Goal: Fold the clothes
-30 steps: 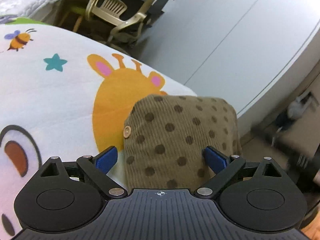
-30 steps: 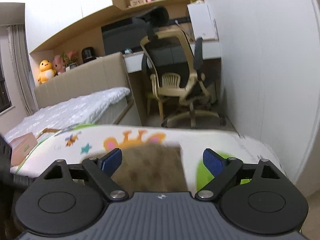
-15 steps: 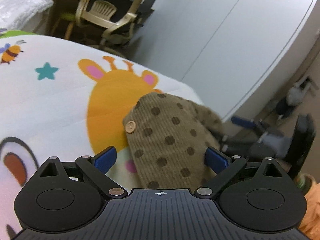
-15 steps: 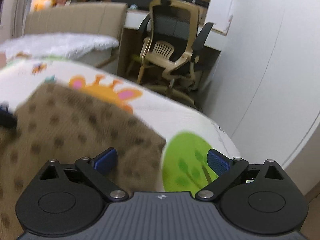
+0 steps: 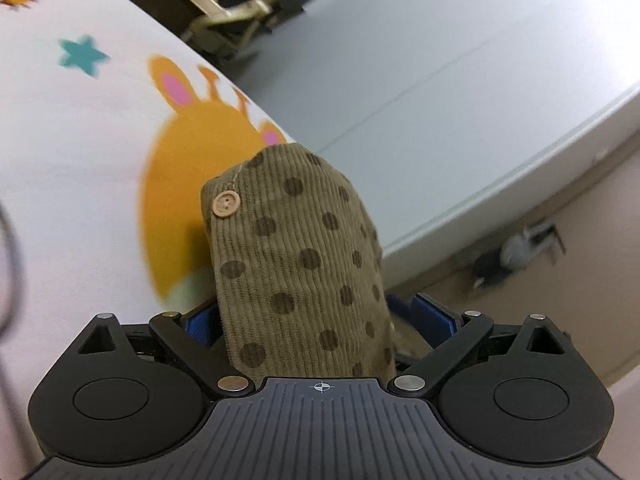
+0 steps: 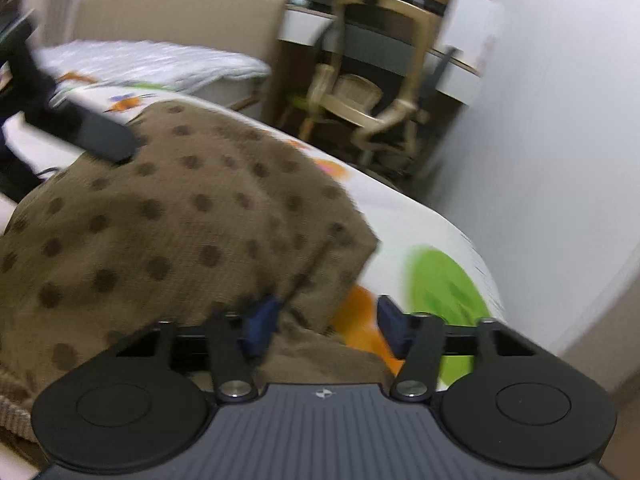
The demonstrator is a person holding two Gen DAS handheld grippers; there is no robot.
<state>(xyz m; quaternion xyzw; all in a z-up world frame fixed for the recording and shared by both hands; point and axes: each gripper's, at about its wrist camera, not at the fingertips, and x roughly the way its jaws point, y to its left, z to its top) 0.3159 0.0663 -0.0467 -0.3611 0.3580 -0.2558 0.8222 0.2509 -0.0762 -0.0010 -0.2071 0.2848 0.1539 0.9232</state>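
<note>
A brown corduroy garment with dark dots (image 5: 296, 256) and a wooden button (image 5: 226, 205) lies on a cartoon-print sheet (image 5: 80, 168). My left gripper (image 5: 316, 316) has its blue pads closed in on a bunched fold of it, which rises between the fingers. In the right wrist view the same garment (image 6: 180, 220) spreads to the left. My right gripper (image 6: 324, 320) has narrowed its jaws around the garment's near right corner; blur hides whether the pads press it. The left gripper's black body (image 6: 80, 128) shows at the far left.
The sheet's right edge (image 6: 472, 248) drops off beside a white wardrobe wall (image 6: 560, 120). A beige chair (image 6: 360, 96) and desk stand beyond the bed. A white quilt (image 6: 152, 60) lies at the back left.
Both grippers moved down onto the garment and their jaws closed inward from wide open. The left now pinches a raised fold; the right has narrowed at the garment's corner.
</note>
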